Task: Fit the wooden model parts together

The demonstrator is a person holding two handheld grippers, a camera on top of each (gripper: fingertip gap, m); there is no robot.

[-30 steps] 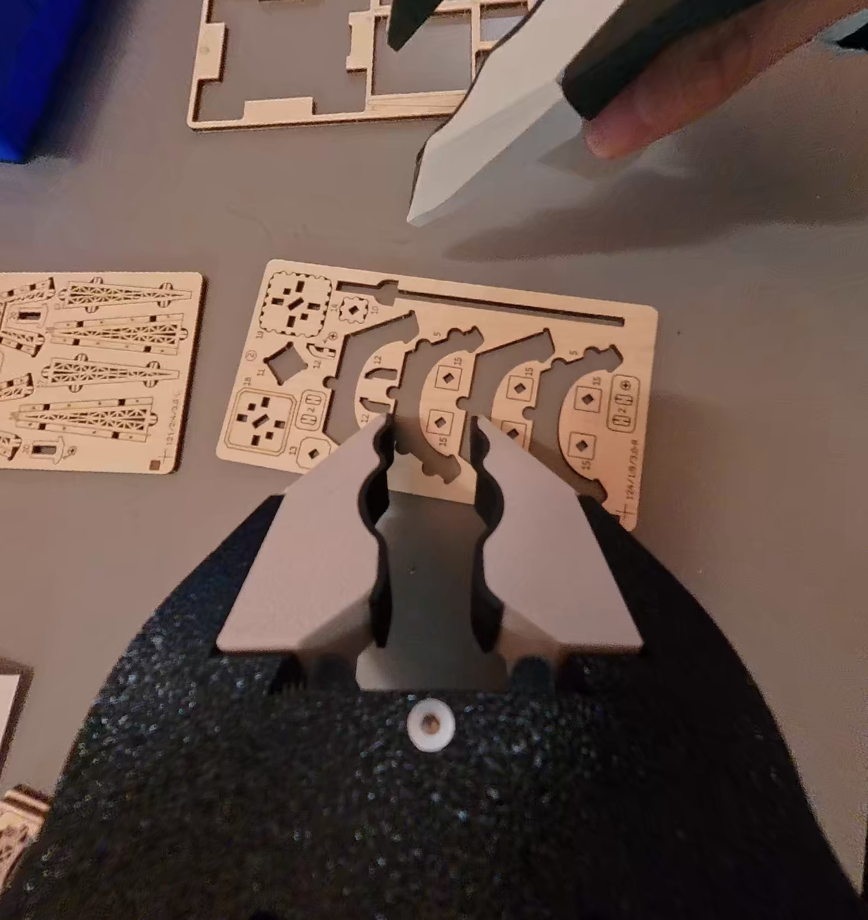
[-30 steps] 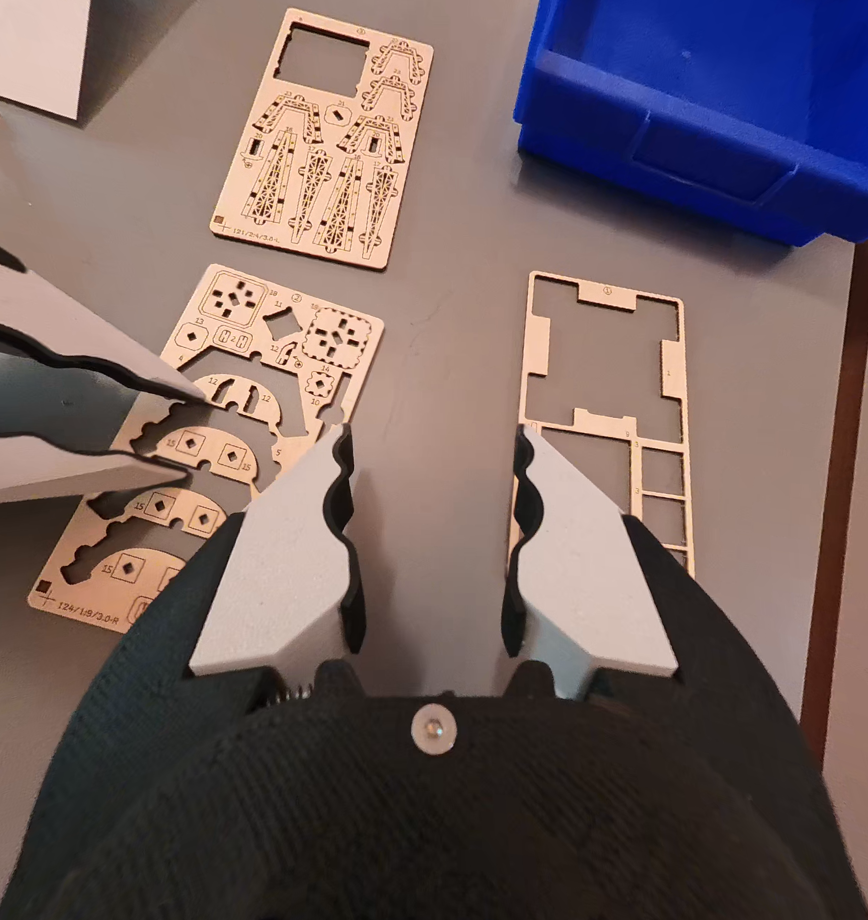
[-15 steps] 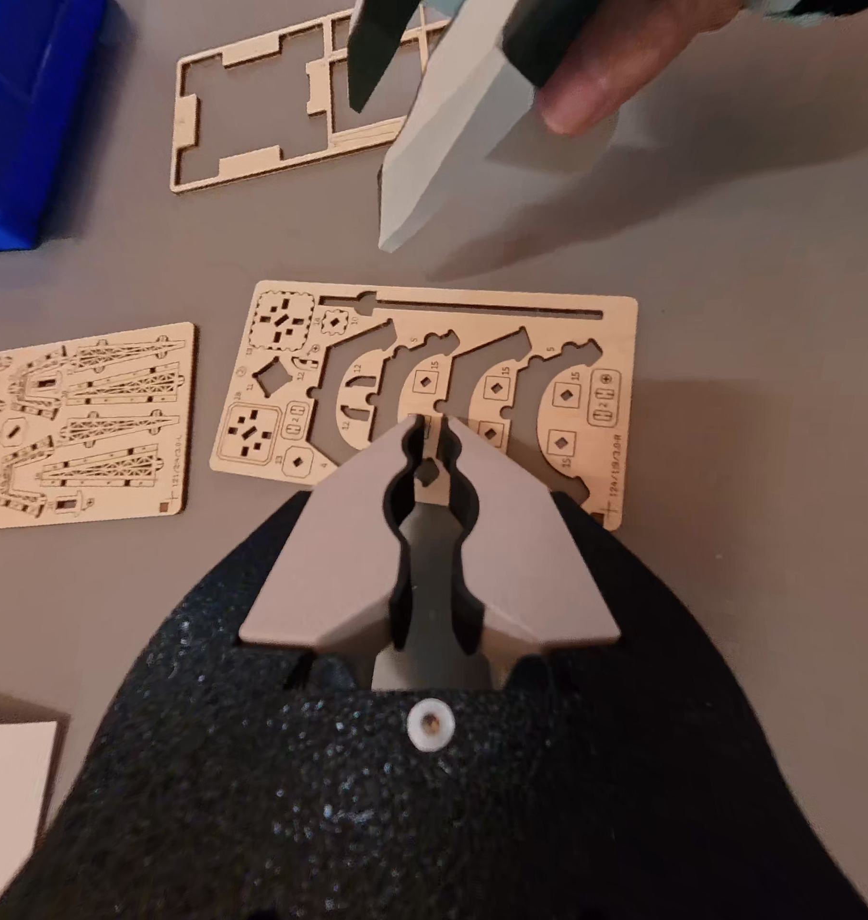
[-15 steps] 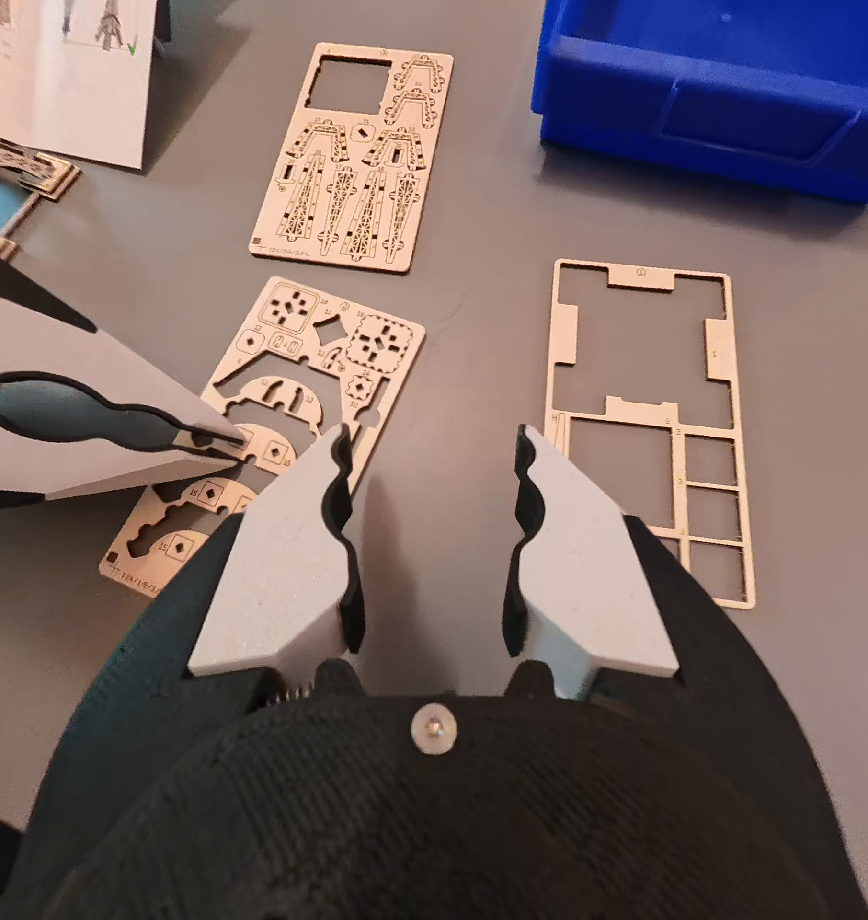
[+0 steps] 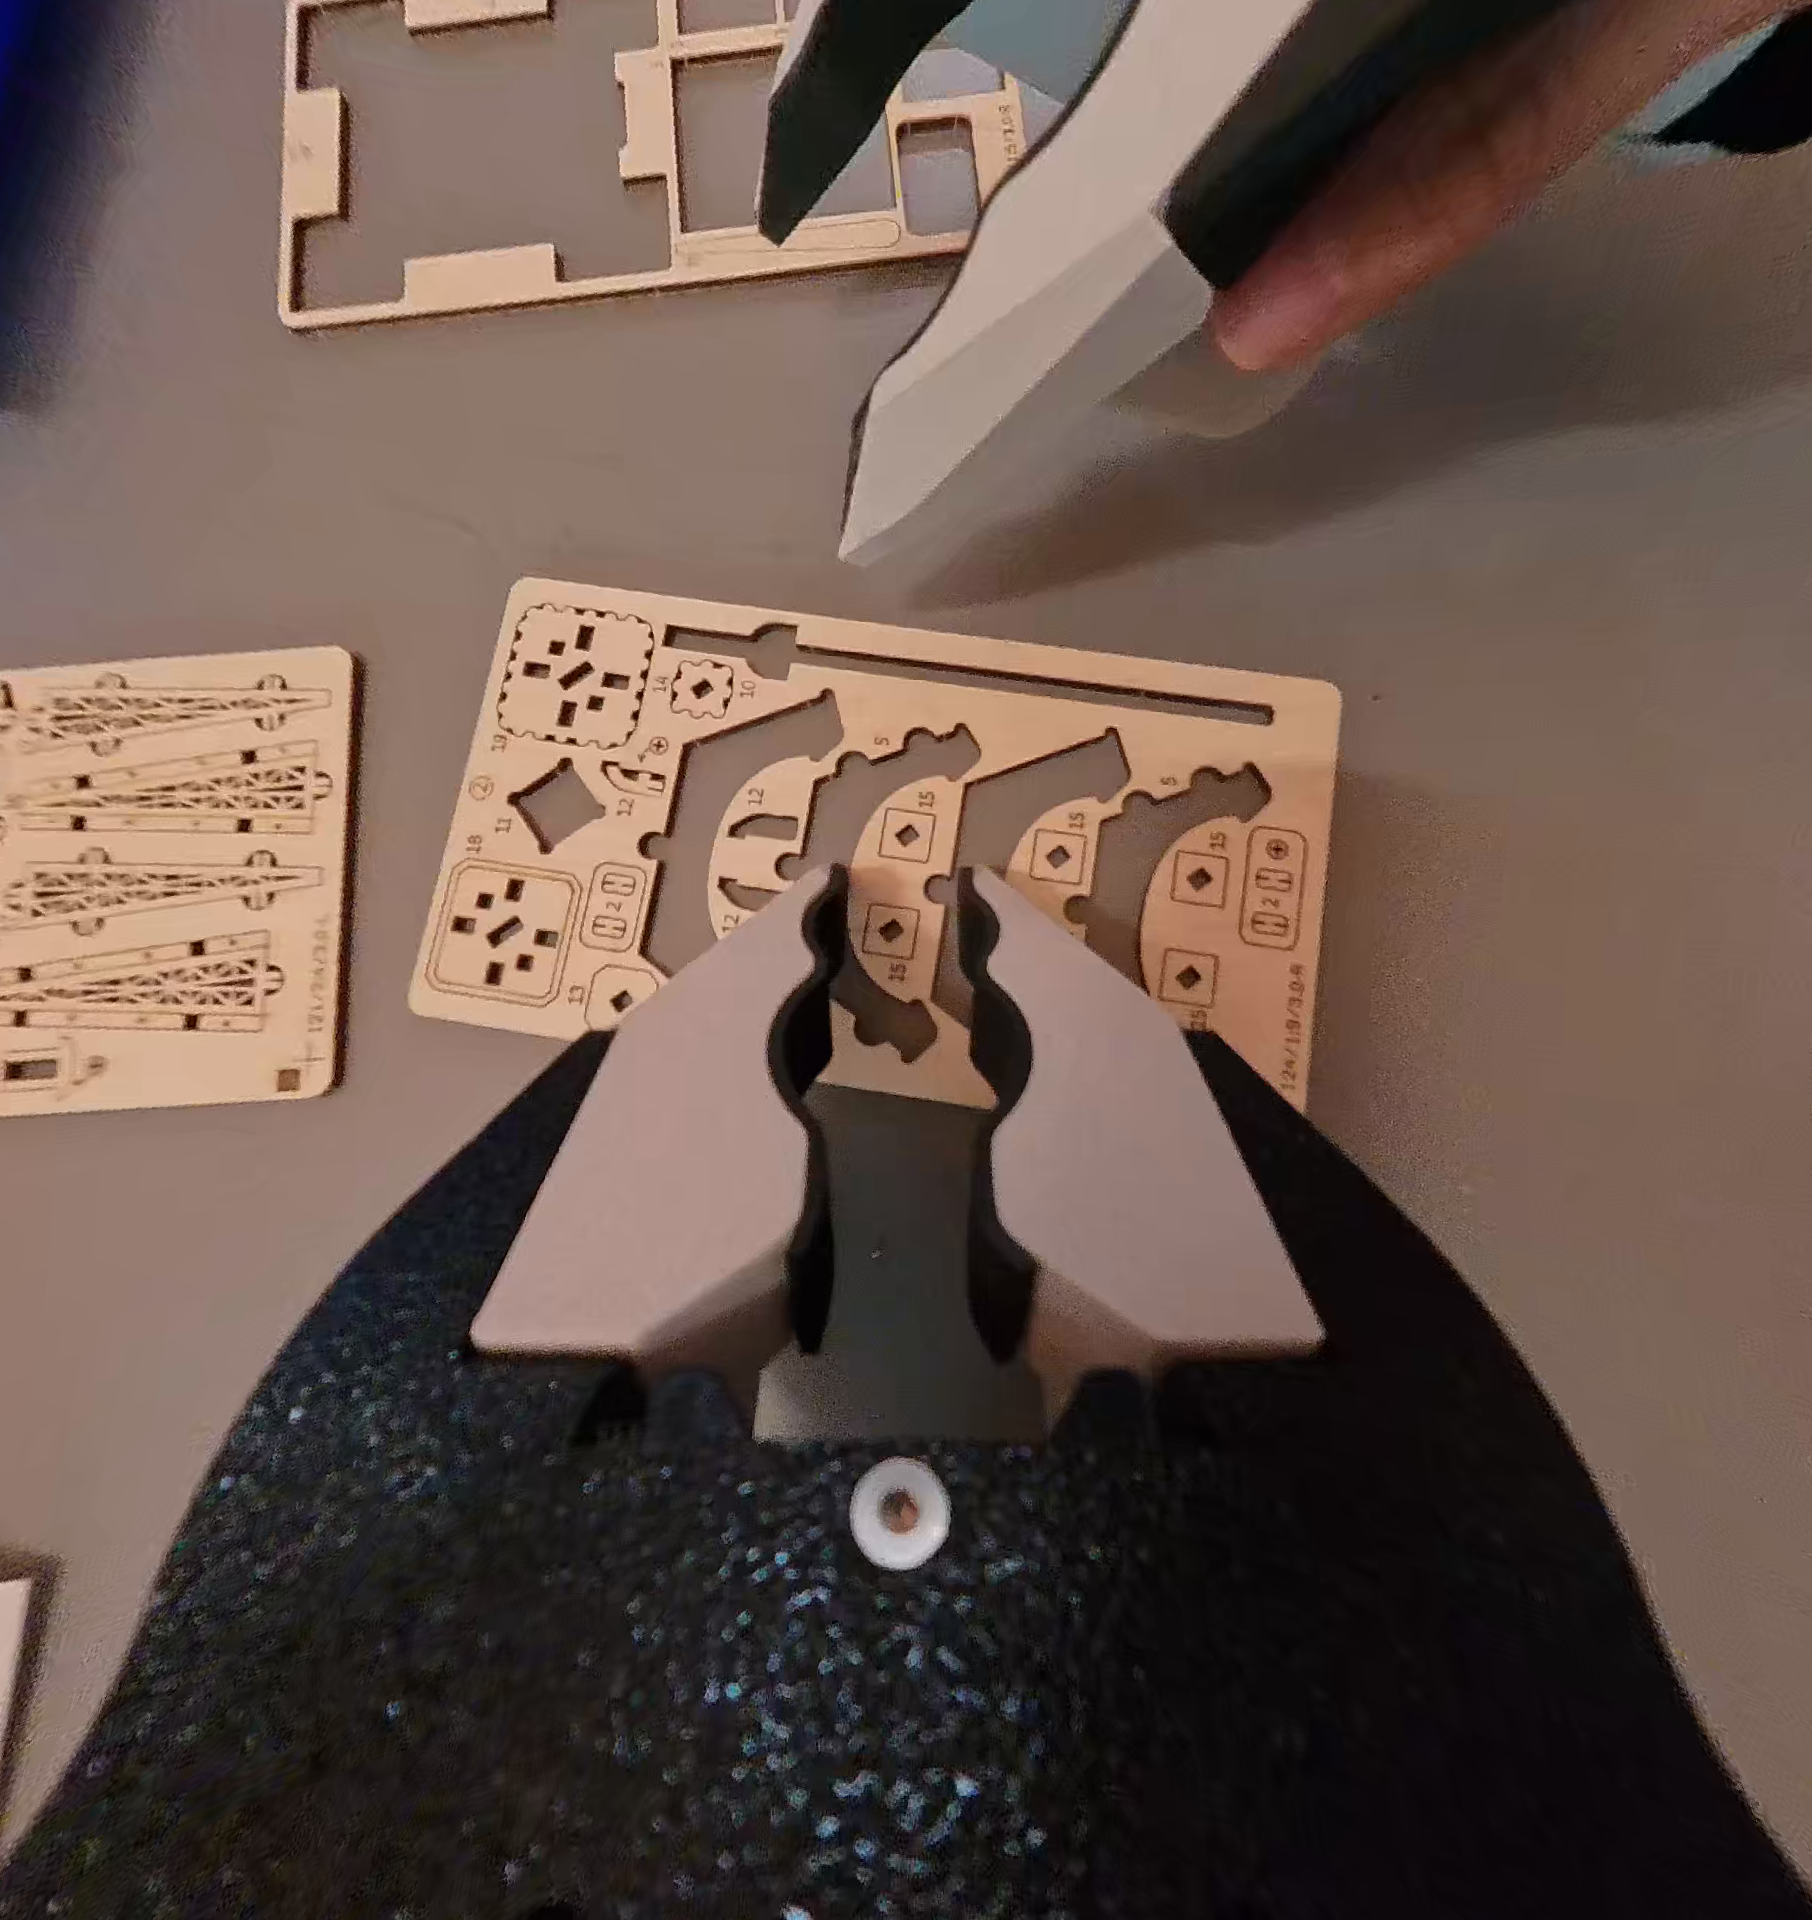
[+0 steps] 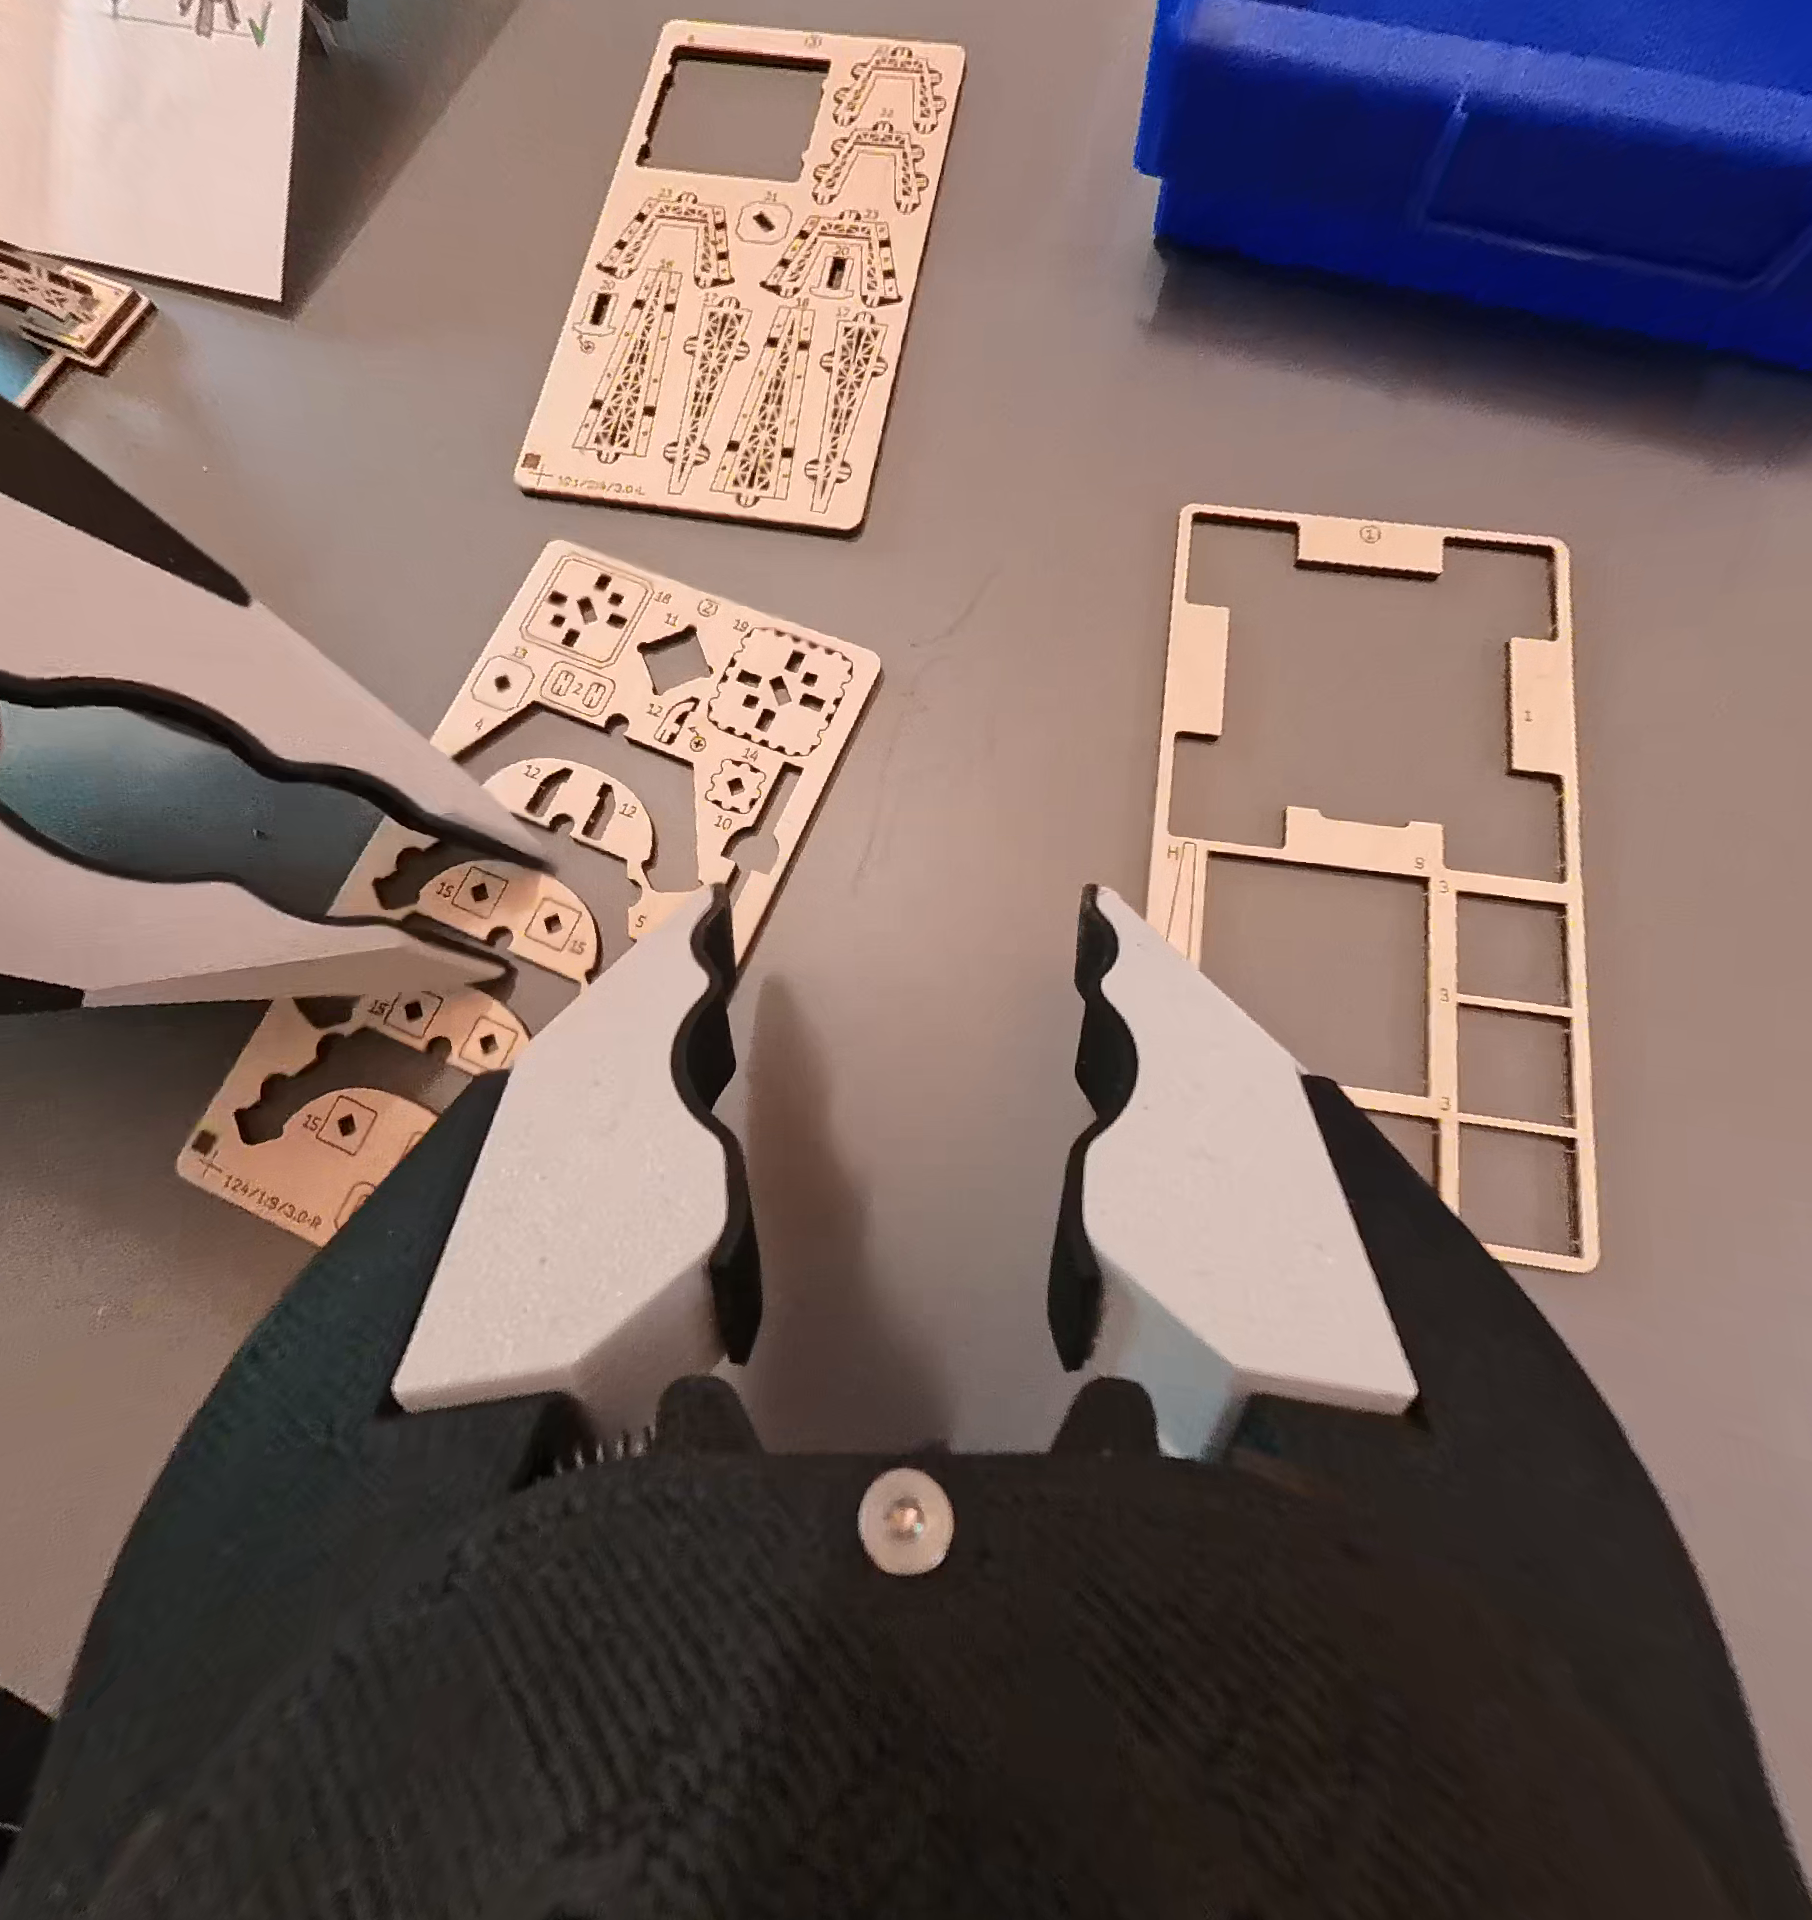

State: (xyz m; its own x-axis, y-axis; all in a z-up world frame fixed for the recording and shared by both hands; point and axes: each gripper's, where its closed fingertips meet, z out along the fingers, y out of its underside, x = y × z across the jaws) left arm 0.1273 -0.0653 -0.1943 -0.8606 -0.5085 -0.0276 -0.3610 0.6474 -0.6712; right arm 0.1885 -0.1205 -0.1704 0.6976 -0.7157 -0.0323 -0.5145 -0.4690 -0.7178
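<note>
A wooden sheet of arch parts (image 5: 985, 665) lies flat on the grey table; it also shows in the right wrist view (image 6: 720, 613). My left gripper (image 5: 900, 883) is down on it, jaws a narrow gap apart. Its tips stand on either side of one arch part with square holes (image 5: 907, 842), which still lies flat in the sheet. The right wrist view shows the left gripper (image 6: 523, 914) astride that arch part (image 6: 517, 904). My right gripper (image 6: 902, 904) is wide open and empty, above bare table right of the sheet. It shows in the left wrist view (image 5: 808, 390), held by a hand (image 5: 1401, 229).
A sheet of lattice truss parts (image 6: 746, 312) lies beyond the arch sheet. An emptied frame sheet (image 6: 1369, 842) lies to the right. A blue bin (image 6: 1504, 156) stands at the far right. A paper sheet (image 6: 133, 135) and a wooden piece (image 6: 40, 301) are far left.
The left jaws closed to almost shut on the arch sheet half a second ago, then opened again to a narrow gap. The right gripper stayed open and shifted slightly.
</note>
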